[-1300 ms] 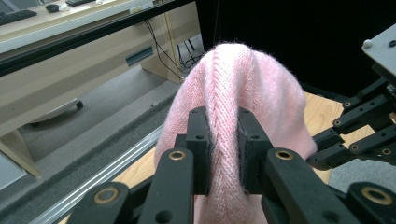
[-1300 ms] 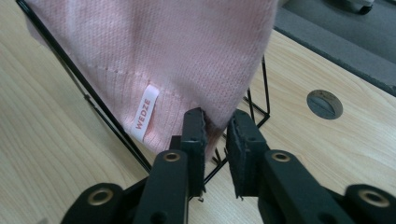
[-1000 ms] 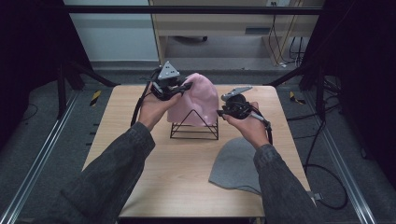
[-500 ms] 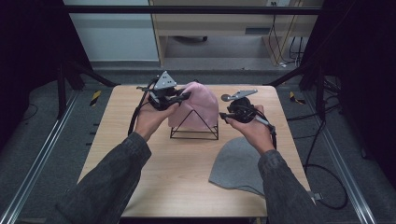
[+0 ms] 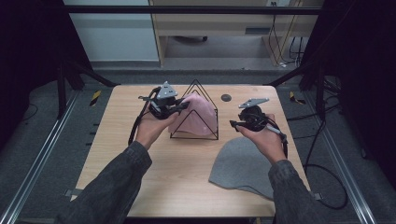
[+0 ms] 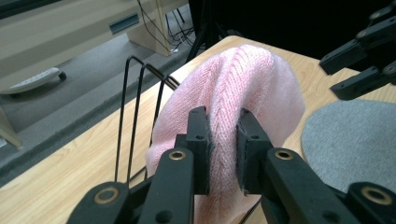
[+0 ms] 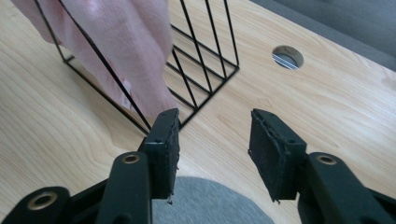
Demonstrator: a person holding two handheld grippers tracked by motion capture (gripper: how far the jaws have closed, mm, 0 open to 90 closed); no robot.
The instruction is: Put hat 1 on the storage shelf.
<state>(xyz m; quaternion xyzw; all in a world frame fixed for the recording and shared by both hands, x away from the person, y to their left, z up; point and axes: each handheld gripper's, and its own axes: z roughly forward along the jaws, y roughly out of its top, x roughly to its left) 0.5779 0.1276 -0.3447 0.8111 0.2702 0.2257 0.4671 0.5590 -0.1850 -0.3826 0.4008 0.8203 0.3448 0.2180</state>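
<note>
A pink knitted beanie (image 5: 194,119) lies in the black wire triangular rack (image 5: 196,114) at the table's middle. My left gripper (image 5: 180,106) is shut on a fold of the pink beanie (image 6: 243,93), with the knit pinched between both pads (image 6: 201,140). To the rack's right, my right gripper (image 5: 236,125) stands open; its jaws have just been opening and nothing is between them. In the right gripper view, my right gripper (image 7: 214,140) hovers over bare wood beside the rack (image 7: 205,60). A grey beanie (image 5: 245,165) lies flat at the front right, under my right hand.
The wooden table (image 5: 116,154) has a round cable hole (image 5: 226,97) behind the rack. Black frame legs stand at both back corners. Cables trail off the table's right side onto the grey floor.
The pink beanie has come down from over the rack's peak into the rack, with my left gripper still on it. My right gripper has let go and drawn away to the right.
</note>
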